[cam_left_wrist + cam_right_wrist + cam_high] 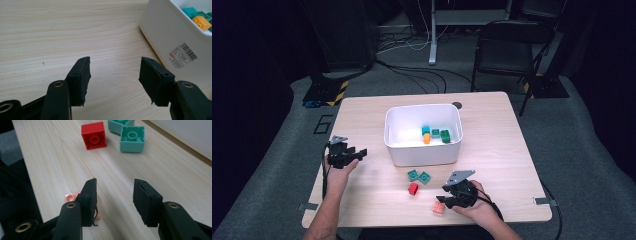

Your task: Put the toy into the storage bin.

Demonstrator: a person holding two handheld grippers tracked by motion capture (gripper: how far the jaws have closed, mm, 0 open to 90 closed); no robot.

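From above, the table (492, 130) carries a white bin (422, 147) at its centre, with teal, orange and green blocks inside toward its 3 o'clock corner. At 6 o'clock from the bin two teal blocks (419, 176) lie touching, and a red block (413, 188) sits just at their 7 o'clock. The right gripper (451, 197) rests low at the front edge, at 4 o'clock from the red block, with a pink block (438, 207) just beside it at its 7 o'clock. The left gripper (353, 155) sits well apart at 9 o'clock from the bin, pointing toward it. In the left gripper view the jaws stand spread over bare wood, nothing between them; the bin's wall (175, 47) with its barcode label rises at 2 o'clock. In the right gripper view the jaws are parted over bare wood with nothing gripped; the pink block (71, 198) peeks out just behind the left-hand jaw, outside the gap, whether touching it I cannot tell. The red block (94, 135) lies at 11 o'clock, the teal blocks (132, 138) at 12 o'clock.
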